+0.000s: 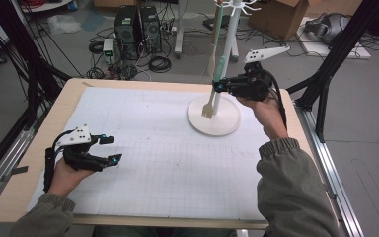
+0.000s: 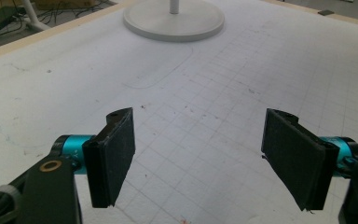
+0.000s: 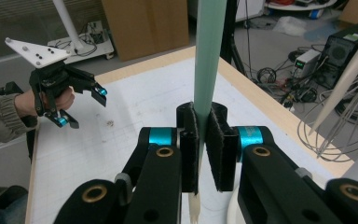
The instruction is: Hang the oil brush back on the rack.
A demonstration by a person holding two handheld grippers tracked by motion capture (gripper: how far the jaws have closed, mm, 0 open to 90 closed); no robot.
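Note:
A long utensil with a pale green handle (image 1: 220, 69) and a cream head (image 1: 208, 110) hangs upright over the round base (image 1: 227, 126) of a white stand, close beside its pole (image 1: 232, 29). My right gripper (image 1: 217, 88) is shut on the handle; in the right gripper view the pads (image 3: 216, 149) press on the green handle (image 3: 209, 56) from both sides. My left gripper (image 1: 109, 149) rests low over the white grid mat (image 1: 168, 148) at the near left, open and with nothing between its pads (image 2: 114, 154). The stand's base (image 2: 173, 21) lies far ahead of it.
A second long utensil (image 1: 216, 29) hangs from the stand's top hooks. Beyond the table's far edge, computer towers (image 1: 137, 27), cables and a cardboard box (image 1: 281, 17) stand on the floor. Black frame legs (image 1: 325, 74) rise at the right.

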